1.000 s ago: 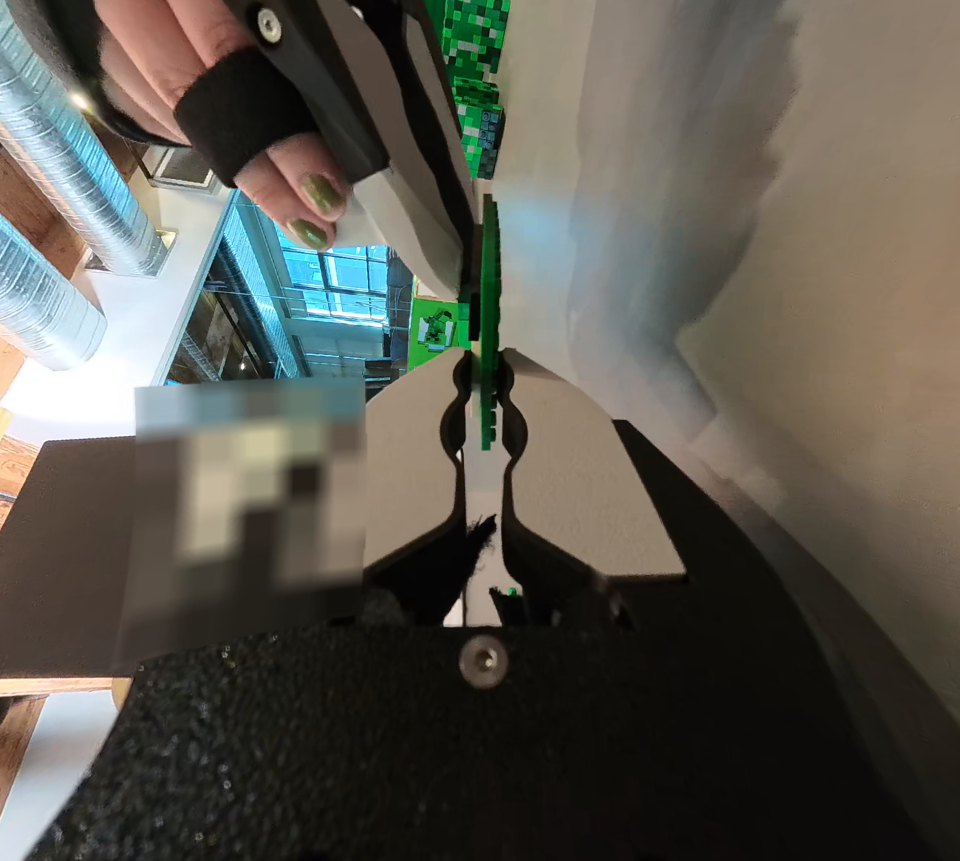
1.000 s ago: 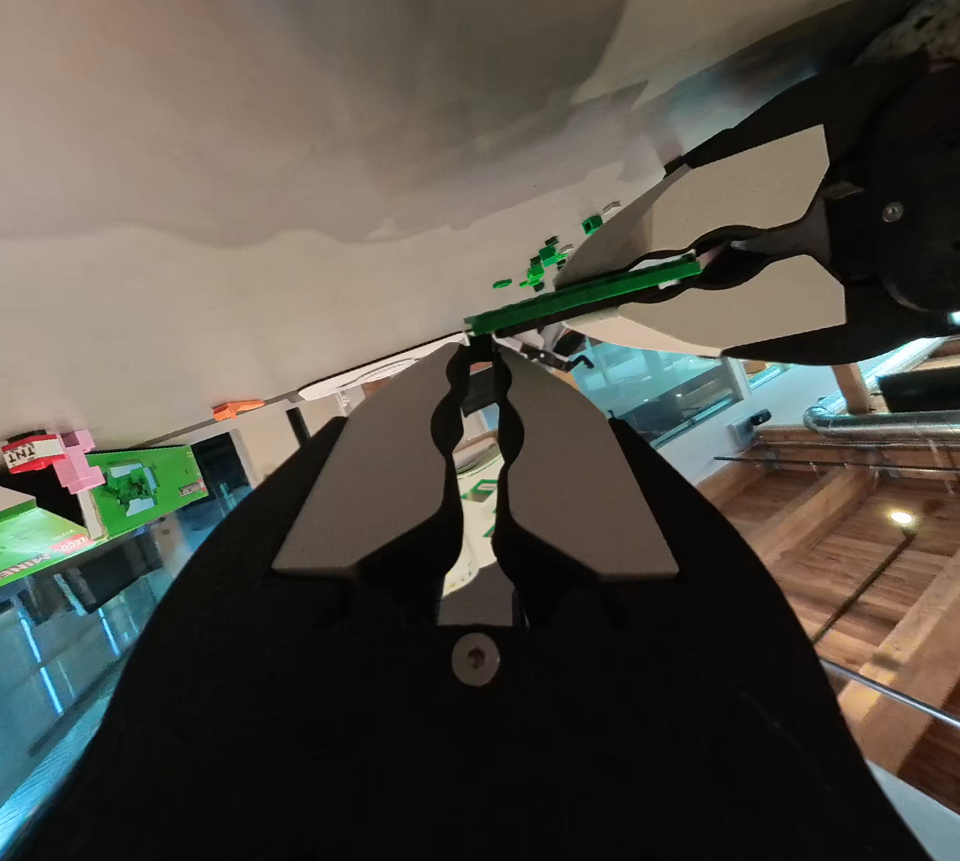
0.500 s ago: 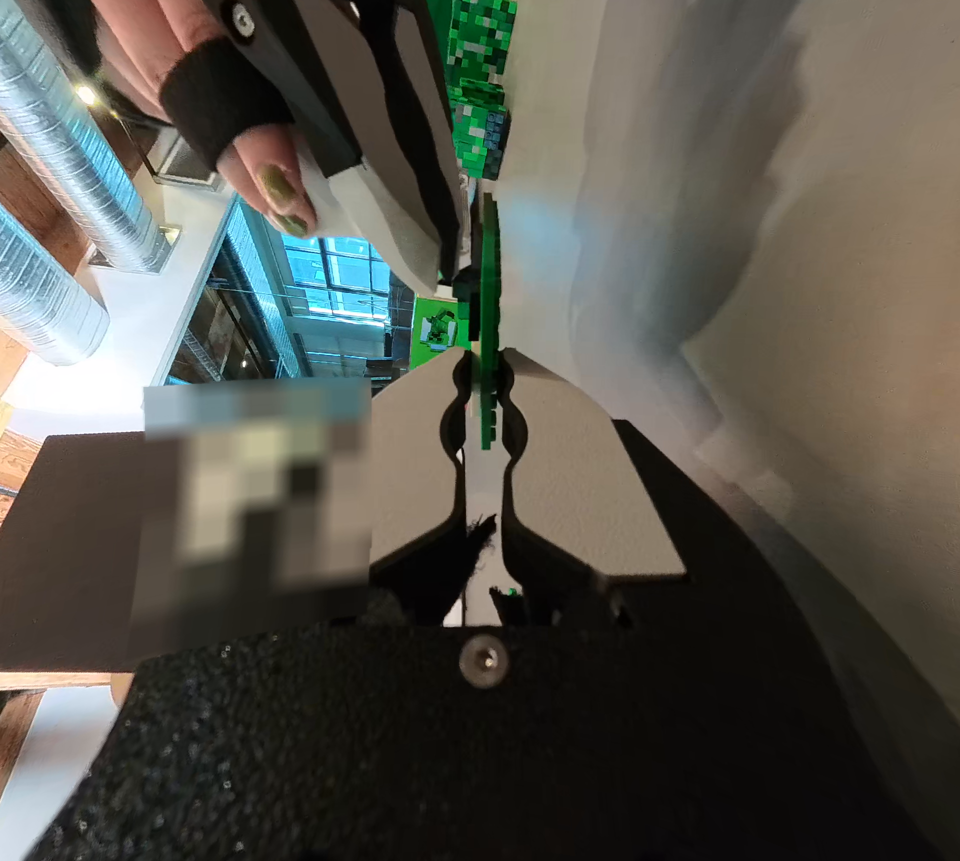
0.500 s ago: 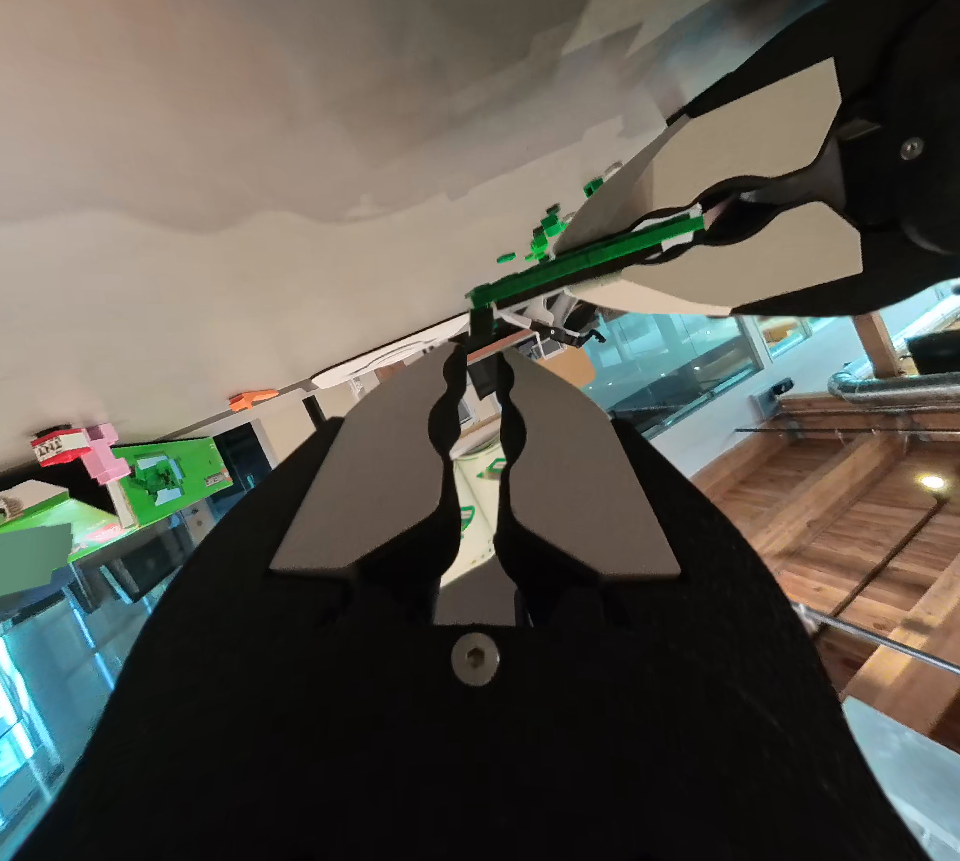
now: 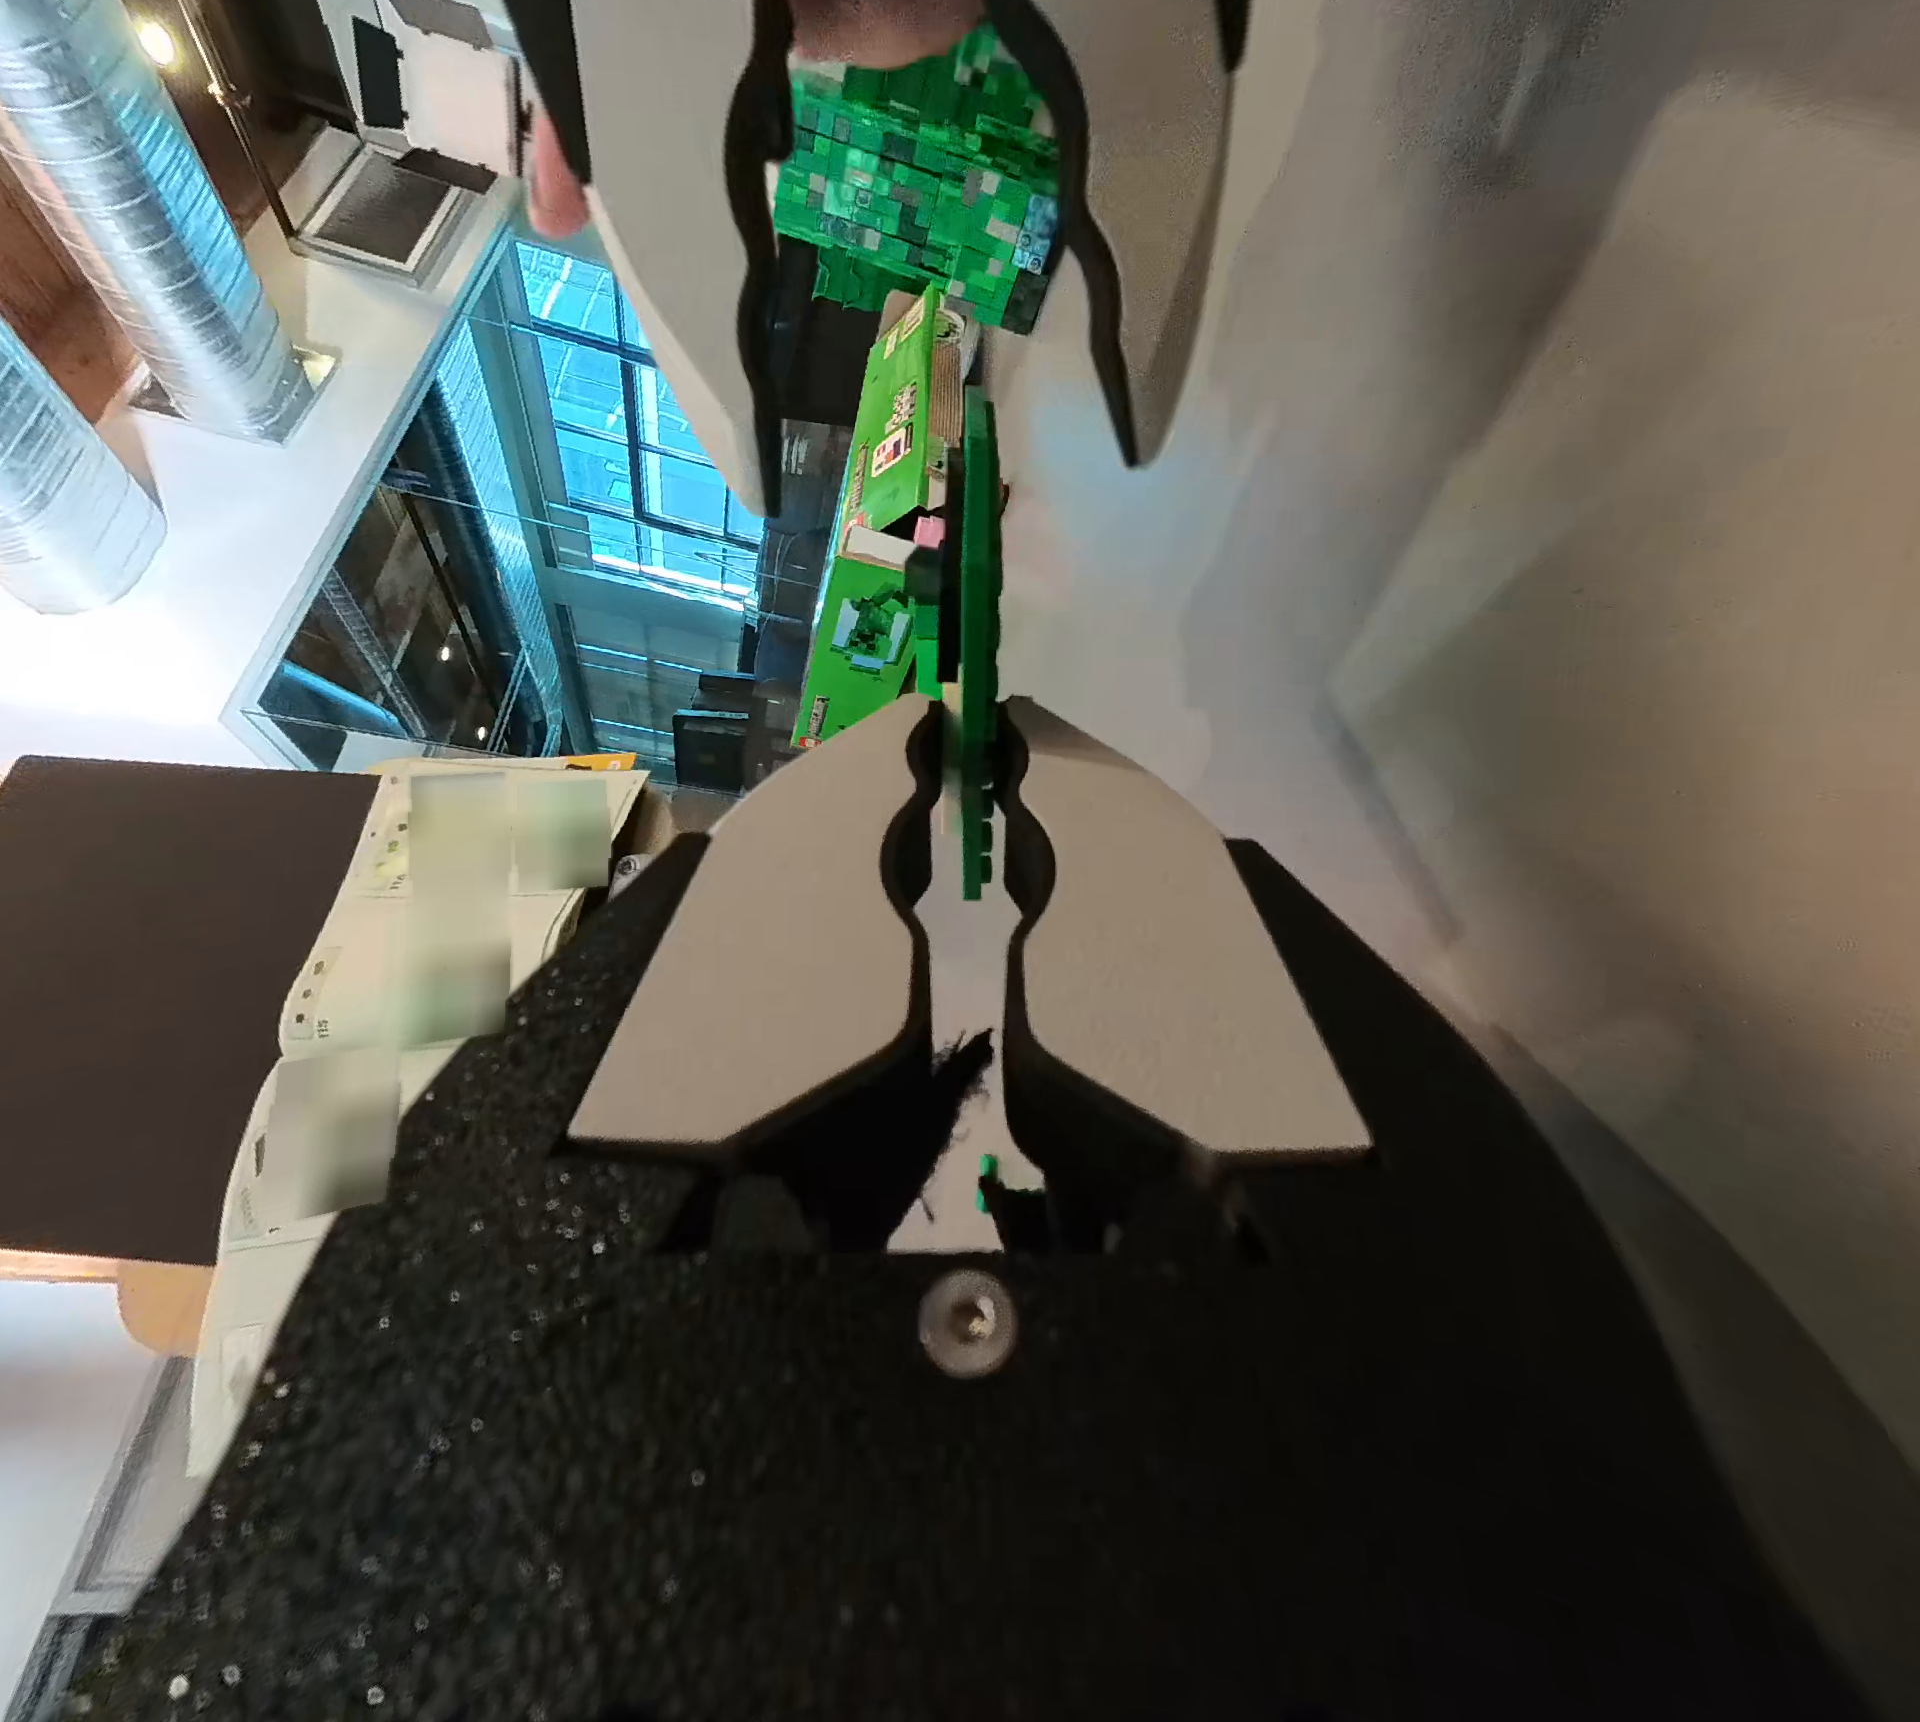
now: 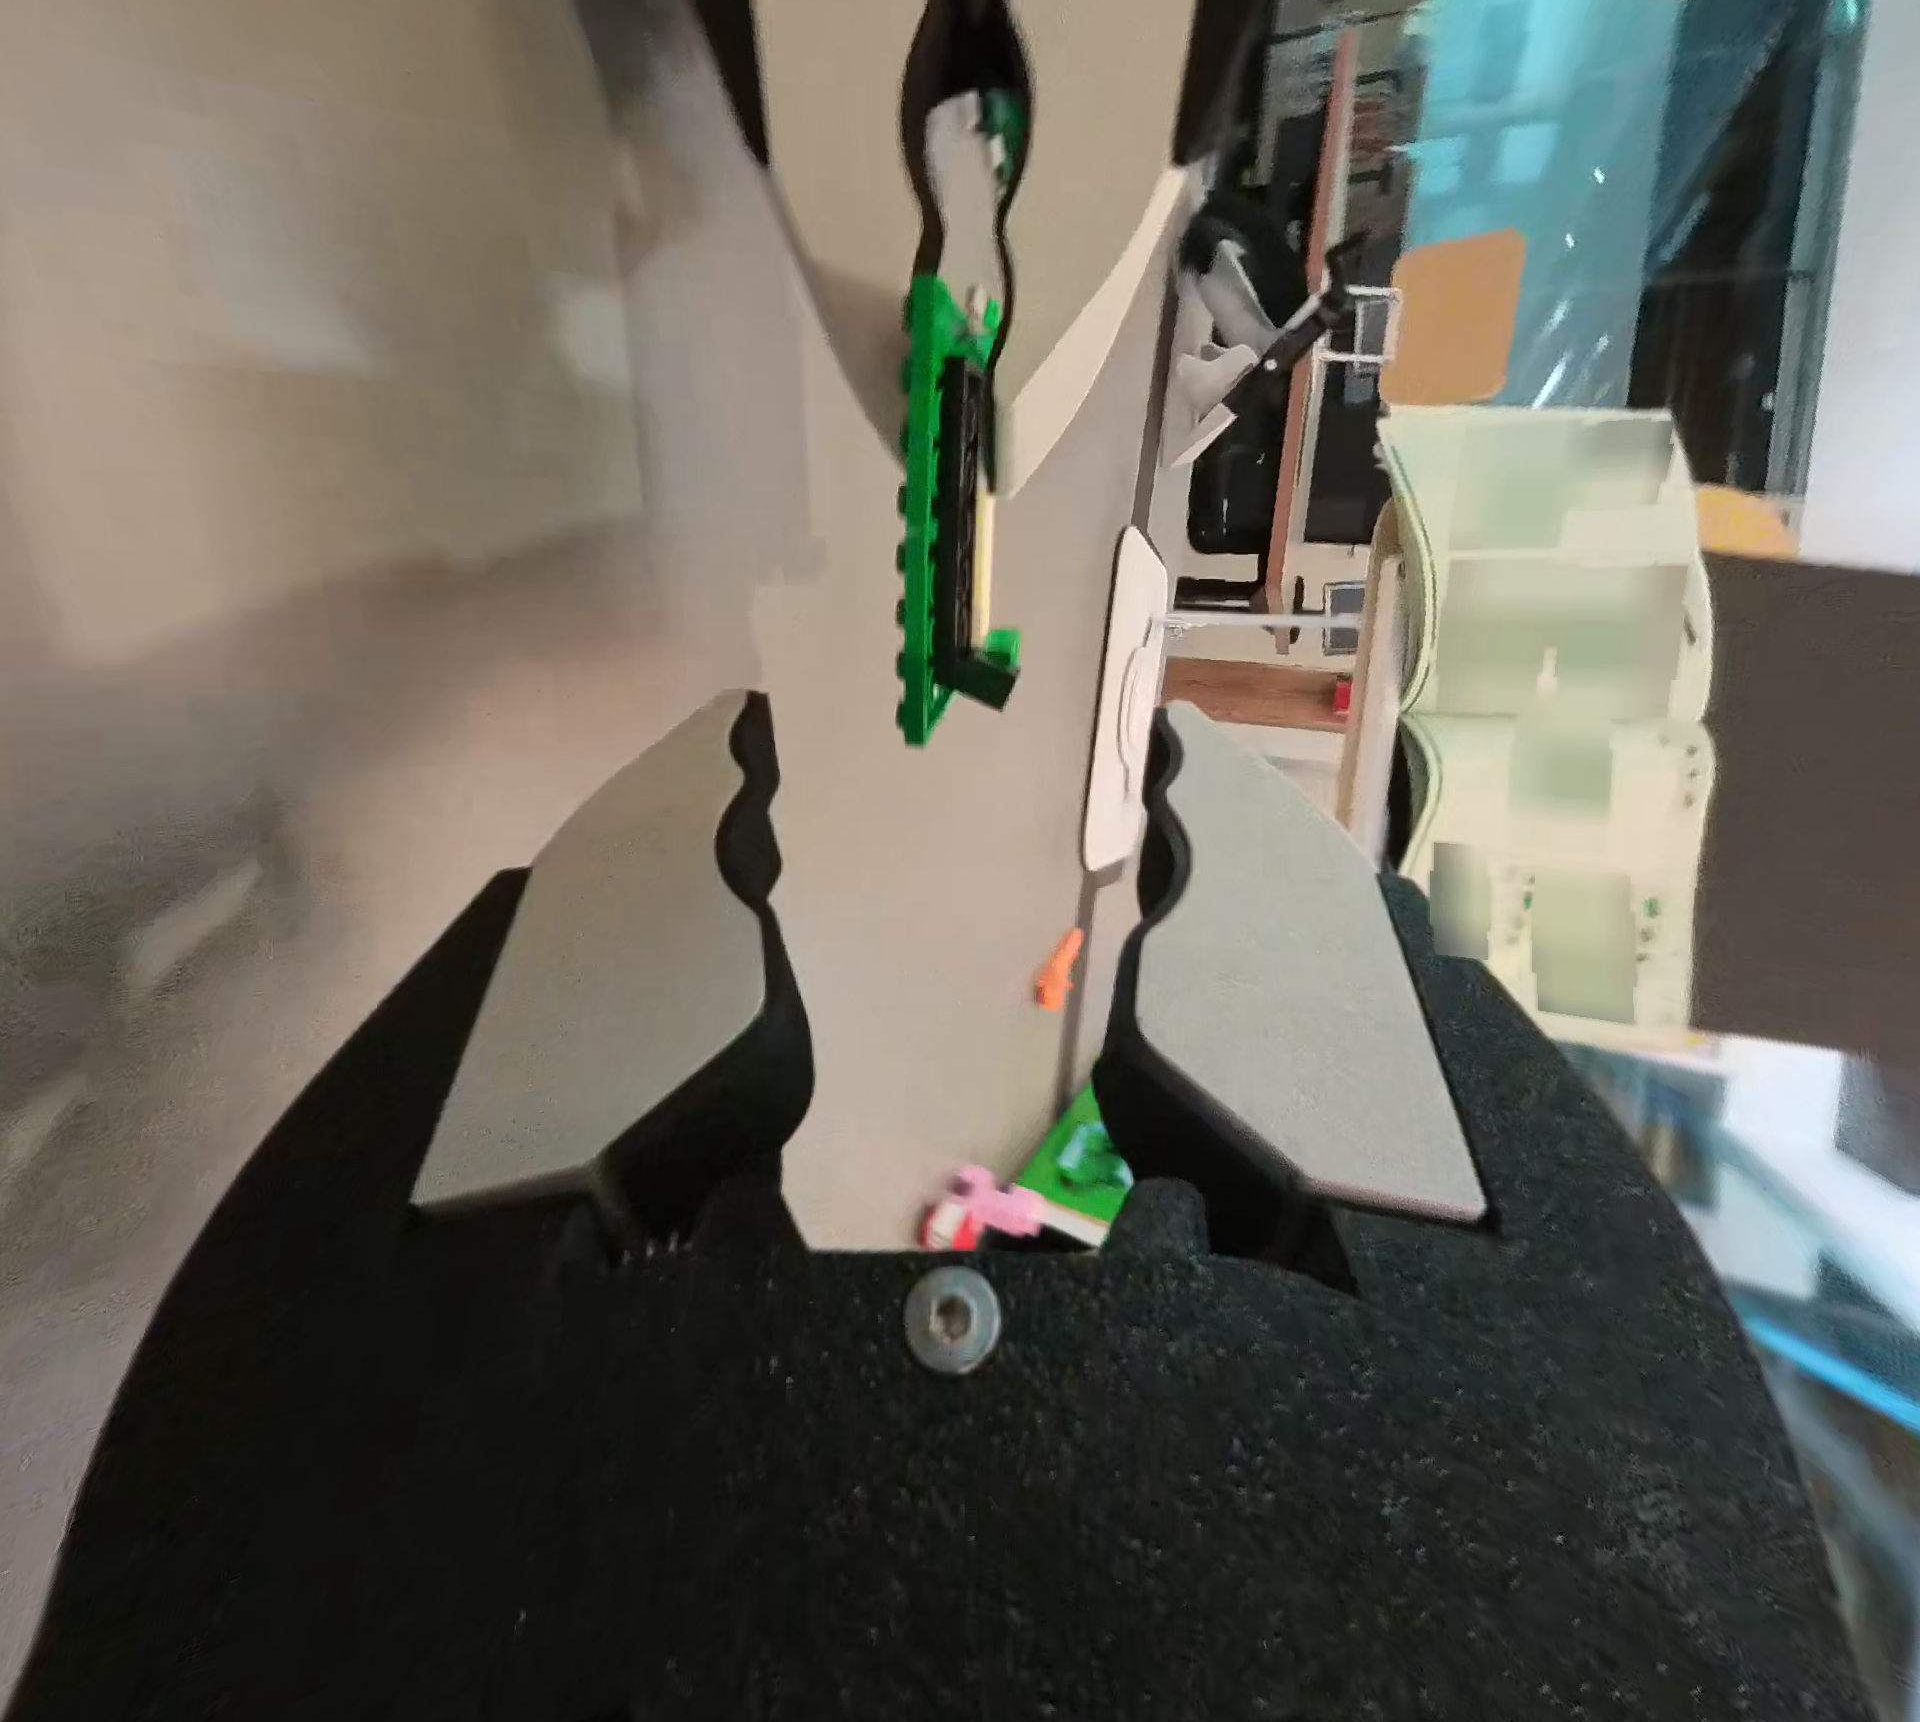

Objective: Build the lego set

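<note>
My left gripper (image 5: 968, 737) is shut on one end of a thin green lego plate (image 5: 979, 592) and holds it edge-on in the air. Black pieces sit along one face of the plate (image 6: 920, 529), with a small green piece at its free end. My right gripper (image 6: 958, 711) is open and empty, its fingertips just short of the plate's free end. In the left wrist view the right gripper (image 5: 948, 477) faces mine, jaws wide on either side of the plate's far end without touching it. The left gripper (image 6: 951, 446) shows at the top of the right wrist view.
A green pixel-patterned lego model (image 5: 914, 197) and a green box (image 5: 883, 529) stand on the white table (image 5: 1455, 529). An open instruction booklet (image 6: 1538, 737) lies at the side. A small orange piece (image 6: 1060, 966) and a pink and red build (image 6: 982, 1205) lie on the table.
The right gripper has opened and let go of the small dark piece at the plate's end. It has swung round to face the left gripper. The left gripper still holds the plate.
</note>
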Demonstrator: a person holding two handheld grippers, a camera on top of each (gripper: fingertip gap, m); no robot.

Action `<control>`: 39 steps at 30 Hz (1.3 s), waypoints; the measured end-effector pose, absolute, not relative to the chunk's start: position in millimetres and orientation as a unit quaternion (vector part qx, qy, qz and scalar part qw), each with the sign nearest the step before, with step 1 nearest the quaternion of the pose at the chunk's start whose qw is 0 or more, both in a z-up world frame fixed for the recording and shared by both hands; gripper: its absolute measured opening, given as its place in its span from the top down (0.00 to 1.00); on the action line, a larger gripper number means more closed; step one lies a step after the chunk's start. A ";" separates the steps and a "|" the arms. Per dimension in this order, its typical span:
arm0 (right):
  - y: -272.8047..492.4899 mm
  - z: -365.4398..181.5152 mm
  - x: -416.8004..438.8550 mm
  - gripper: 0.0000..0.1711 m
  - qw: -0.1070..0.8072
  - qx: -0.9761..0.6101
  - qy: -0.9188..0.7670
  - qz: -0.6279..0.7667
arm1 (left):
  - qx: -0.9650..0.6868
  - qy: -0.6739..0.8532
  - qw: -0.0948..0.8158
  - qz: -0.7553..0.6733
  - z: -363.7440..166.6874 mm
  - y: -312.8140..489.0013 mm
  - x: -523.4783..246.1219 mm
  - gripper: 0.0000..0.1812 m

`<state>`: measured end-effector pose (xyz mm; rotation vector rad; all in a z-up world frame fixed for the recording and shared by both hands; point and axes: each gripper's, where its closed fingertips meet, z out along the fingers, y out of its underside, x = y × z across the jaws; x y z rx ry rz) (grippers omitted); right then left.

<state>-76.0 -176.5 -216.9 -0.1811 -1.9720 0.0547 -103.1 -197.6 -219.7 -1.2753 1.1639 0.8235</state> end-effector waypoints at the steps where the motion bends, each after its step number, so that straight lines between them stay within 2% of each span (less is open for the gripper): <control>1: -179.4 -218.1 -78.5 0.60 0.555 -0.096 -0.825 0.038 | -0.547 0.496 0.578 0.349 -219.5 -197.6 -103.2 0.96; 5: -177.0 -223.2 -89.7 0.62 0.569 -0.173 -0.801 0.071 | -0.552 0.492 0.581 0.341 -218.8 -197.6 -103.4 0.96; 12: -175.9 -227.0 -98.9 0.76 0.588 -0.179 -0.786 0.061 | -0.554 0.493 0.582 0.335 -219.5 -197.8 -102.0 0.96; 16: -176.1 -225.6 -99.1 0.89 0.599 -0.165 -0.783 0.046 | -0.557 0.496 0.579 0.330 -221.7 -197.7 -100.9 0.96; 28: -177.8 -234.4 -98.0 0.91 0.582 -0.089 -0.808 0.005 | -0.567 0.507 0.569 0.313 -230.0 -197.2 -97.4 0.96; 32: -178.1 -237.7 -96.0 0.91 0.565 -0.092 -0.819 0.018 | -0.567 0.513 0.566 0.308 -233.3 -197.0 -94.6 0.95; 35: -178.8 -233.9 -96.7 0.91 0.563 -0.144 -0.810 0.079 | -0.565 0.508 0.570 0.313 -231.7 -196.1 -94.9 0.95; 36: -177.9 -232.4 -97.0 0.89 0.563 -0.161 -0.805 0.096 | -0.564 0.505 0.573 0.314 -230.4 -195.9 -95.3 0.96; 38: -170.4 -230.0 -98.3 0.77 0.579 -0.175 -0.791 0.095 | -0.563 0.504 0.572 0.319 -230.6 -195.7 -97.0 0.96; 39: -166.6 -231.3 -98.2 0.74 0.584 -0.176 -0.788 0.088 | -0.562 0.506 0.569 0.322 -231.3 -195.4 -97.5 0.96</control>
